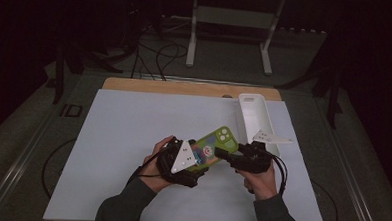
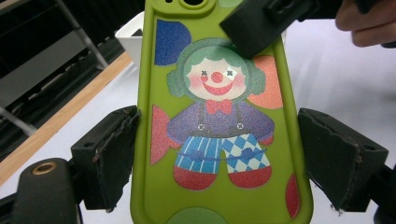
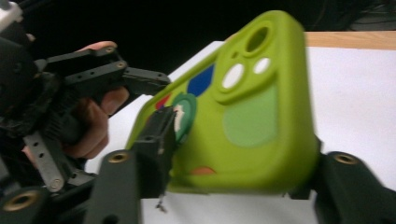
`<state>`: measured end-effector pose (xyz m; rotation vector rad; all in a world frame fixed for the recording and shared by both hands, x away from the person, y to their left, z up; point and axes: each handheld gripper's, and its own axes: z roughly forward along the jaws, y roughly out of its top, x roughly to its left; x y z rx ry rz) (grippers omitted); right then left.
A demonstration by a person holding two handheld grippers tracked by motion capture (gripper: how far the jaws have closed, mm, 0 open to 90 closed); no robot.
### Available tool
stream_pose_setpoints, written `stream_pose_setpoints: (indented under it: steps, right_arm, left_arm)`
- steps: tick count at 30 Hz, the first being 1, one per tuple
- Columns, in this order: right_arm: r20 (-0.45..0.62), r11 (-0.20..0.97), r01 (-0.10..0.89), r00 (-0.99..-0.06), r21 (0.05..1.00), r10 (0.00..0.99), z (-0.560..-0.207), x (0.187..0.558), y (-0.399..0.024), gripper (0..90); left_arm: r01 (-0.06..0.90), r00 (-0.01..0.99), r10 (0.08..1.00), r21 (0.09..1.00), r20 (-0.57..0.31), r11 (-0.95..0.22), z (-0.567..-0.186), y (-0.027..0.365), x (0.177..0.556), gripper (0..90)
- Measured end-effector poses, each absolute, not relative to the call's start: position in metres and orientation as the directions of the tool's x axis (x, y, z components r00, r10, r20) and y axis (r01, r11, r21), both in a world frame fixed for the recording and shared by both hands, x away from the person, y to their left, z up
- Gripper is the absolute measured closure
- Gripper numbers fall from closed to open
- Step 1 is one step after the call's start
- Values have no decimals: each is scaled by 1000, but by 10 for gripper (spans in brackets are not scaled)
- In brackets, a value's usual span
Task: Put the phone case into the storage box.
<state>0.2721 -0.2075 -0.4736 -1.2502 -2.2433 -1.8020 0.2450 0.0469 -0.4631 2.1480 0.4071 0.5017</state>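
A green phone case (image 1: 211,147) printed with a clown is held above the white table mat (image 1: 122,152), near the mat's near-right quarter, between two hand-held grippers. The left gripper (image 1: 192,158) clamps the case across its width at the lower end; in the left gripper view its two black pads press on the long edges of the case (image 2: 219,121), so the printed back faces that camera and the case is kept from twisting. The right gripper (image 1: 225,154) approaches from the right and takes the camera-cutout end; in the right gripper view one black jaw lies against the printed face while the other sits behind the right edge of the case (image 3: 243,112), and the jaws appear to be closed on it, though the far contact is partly hidden. The two opposed holds probably serve to steady the soft case for a transfer or for fitting. A white tray (image 1: 253,118) lies well apart at the far right of the mat, a likely source or destination. Beyond it, the wooden table edge (image 1: 185,87) shows at the far side.
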Motion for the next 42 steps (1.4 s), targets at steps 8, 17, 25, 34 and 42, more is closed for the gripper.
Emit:
stream_pose_setpoints:
  steps: [8, 17, 25, 34, 42]
  right_arm:
    - [488, 27, 577, -715, 816, 501, -474, 271, -207, 640]
    - [501, 24, 572, -737, 820, 454, -472, 269, -204, 747]
    - [504, 19, 573, -737, 819, 451, -472, 269, -202, 777]
    - [487, 13, 558, -735, 830, 471, -471, 267, -202, 788]
    - [469, 19, 545, -738, 838, 485, -471, 266, -203, 792]
  left_arm:
    - [125, 876, 447, 807, 184, -578, -468, 45, 248, 160]
    - [136, 865, 462, 797, 193, -589, -471, 42, 248, 160]
    - [151, 862, 471, 791, 188, -593, -472, 41, 249, 156]
    - [161, 873, 462, 799, 158, -579, -471, 43, 250, 171]
    - [198, 871, 479, 814, 109, -545, -468, 52, 256, 159]
